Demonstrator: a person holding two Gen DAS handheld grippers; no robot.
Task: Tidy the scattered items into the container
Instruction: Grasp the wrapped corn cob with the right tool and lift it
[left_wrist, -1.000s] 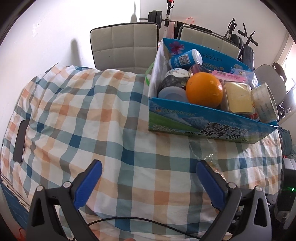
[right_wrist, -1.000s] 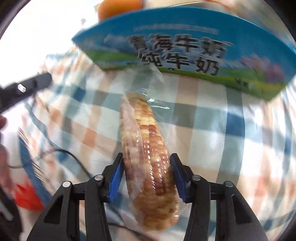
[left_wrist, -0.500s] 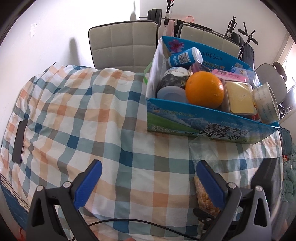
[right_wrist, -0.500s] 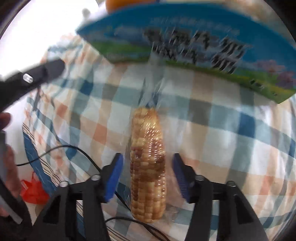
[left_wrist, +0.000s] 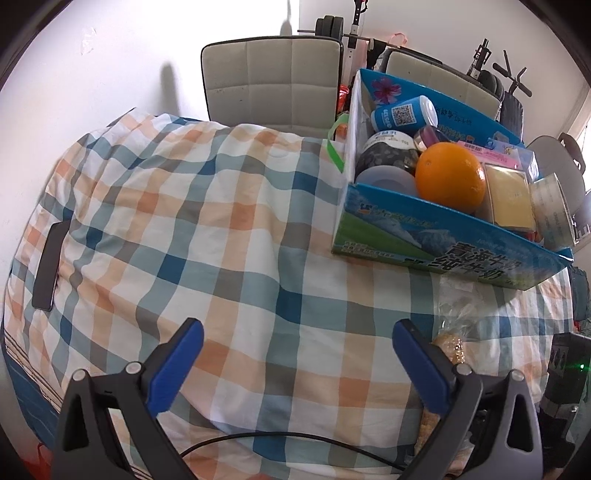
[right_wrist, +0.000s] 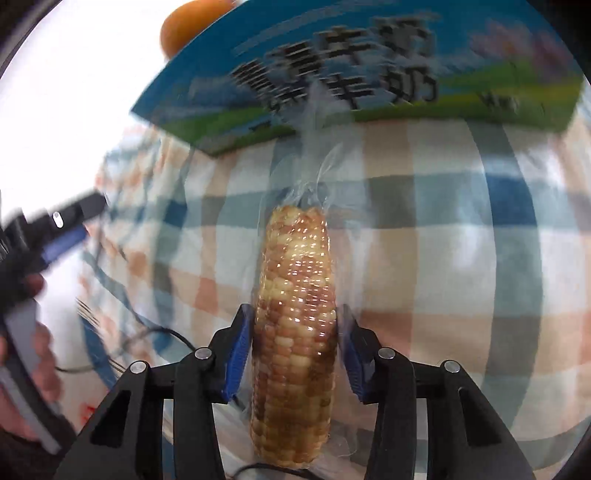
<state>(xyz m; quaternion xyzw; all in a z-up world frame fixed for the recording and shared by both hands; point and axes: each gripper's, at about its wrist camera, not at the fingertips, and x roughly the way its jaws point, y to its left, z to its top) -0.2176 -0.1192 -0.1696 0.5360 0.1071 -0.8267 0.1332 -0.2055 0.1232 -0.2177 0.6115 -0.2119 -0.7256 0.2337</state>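
Since half a second ago the right gripper (right_wrist: 295, 354) has closed onto the corn (right_wrist: 295, 332), which lies on the cloth (left_wrist: 221, 229) before the box (left_wrist: 443, 236). Grasp made; lift pending. Left gripper (left_wrist: 295, 350) stands apart, empty.

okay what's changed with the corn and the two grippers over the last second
The right gripper had the bagged corn cob between its fingers, opened around it half a second ago, and has now closed on it again, nearer the milk carton box. The left gripper stayed open and empty over the checked cloth. The box and its orange have not moved.
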